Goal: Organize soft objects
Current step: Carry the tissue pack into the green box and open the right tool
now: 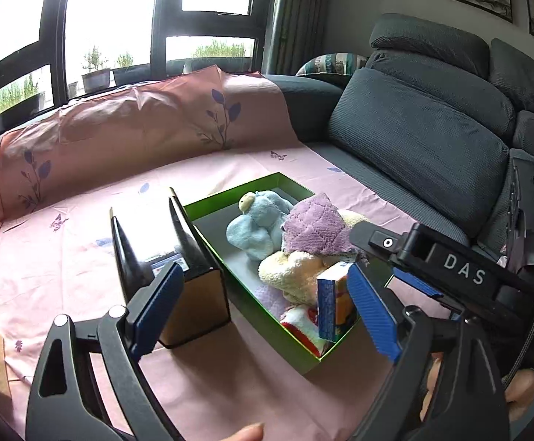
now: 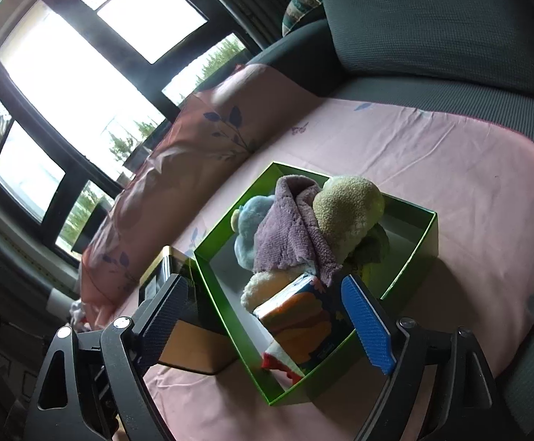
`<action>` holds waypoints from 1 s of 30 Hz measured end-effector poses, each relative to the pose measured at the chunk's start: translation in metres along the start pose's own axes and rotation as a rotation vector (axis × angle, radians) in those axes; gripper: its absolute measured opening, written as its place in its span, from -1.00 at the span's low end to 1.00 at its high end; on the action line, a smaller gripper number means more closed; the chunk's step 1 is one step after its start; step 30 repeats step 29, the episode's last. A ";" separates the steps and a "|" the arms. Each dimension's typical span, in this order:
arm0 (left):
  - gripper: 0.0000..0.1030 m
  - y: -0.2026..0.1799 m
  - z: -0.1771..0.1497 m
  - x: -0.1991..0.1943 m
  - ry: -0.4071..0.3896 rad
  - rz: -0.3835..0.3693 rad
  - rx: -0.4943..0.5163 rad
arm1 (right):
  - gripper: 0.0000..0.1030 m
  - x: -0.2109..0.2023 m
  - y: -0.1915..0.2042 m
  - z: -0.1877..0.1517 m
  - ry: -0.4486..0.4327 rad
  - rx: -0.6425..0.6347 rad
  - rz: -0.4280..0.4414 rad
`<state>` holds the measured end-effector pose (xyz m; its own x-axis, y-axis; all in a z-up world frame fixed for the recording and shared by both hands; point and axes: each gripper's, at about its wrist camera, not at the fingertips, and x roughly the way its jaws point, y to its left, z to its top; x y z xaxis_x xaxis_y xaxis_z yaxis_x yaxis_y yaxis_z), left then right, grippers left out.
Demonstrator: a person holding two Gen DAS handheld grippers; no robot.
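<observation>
Left tool (image 1: 263,312): its blue pads stand wide apart with nothing pressed between them; it hangs above the pink sheet, near the front corner of the box.
Right tool (image 2: 267,321): its pads are apart too and clamp nothing; it hovers over the near end of the box. In the left wrist view its black body enters from the right.
Green box (image 2: 419,235): open, no lid, it lies on the pink sheet (image 2: 451,169) that covers the grey sofa (image 1: 421,136).
Soft things in the box: a light blue plush toy (image 1: 256,224) at the far side, a purple cloth (image 1: 314,224) draped over the heap, a cream fluffy plush (image 2: 344,209) beside the cloth, a red and white cloth (image 1: 300,321) at the bottom near the front.
Small carton (image 2: 298,323): colourful, it stands tilted in the near end of the box, leaning on the soft things.
Dark box (image 1: 178,268): glossy, open at the top, just beside the green box on its left.
Background: a dark-framed window (image 1: 120,18).
</observation>
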<state>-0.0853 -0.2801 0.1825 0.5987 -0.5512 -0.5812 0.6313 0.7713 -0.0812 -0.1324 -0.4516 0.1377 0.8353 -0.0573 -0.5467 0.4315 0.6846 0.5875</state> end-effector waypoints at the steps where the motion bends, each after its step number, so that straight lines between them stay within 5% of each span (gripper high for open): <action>1: 0.78 0.002 -0.001 -0.005 -0.009 0.007 0.001 | 0.70 -0.006 0.002 -0.001 -0.015 -0.005 -0.003; 3: 0.91 0.005 -0.002 -0.014 -0.025 0.013 0.000 | 0.79 -0.016 0.006 -0.002 -0.044 -0.014 -0.011; 12: 0.91 0.014 -0.005 -0.035 -0.050 0.007 -0.013 | 0.81 -0.047 0.025 -0.010 -0.118 -0.083 -0.036; 30: 0.93 0.011 -0.013 -0.037 -0.046 0.020 0.007 | 0.81 -0.045 0.026 -0.015 -0.105 -0.090 -0.190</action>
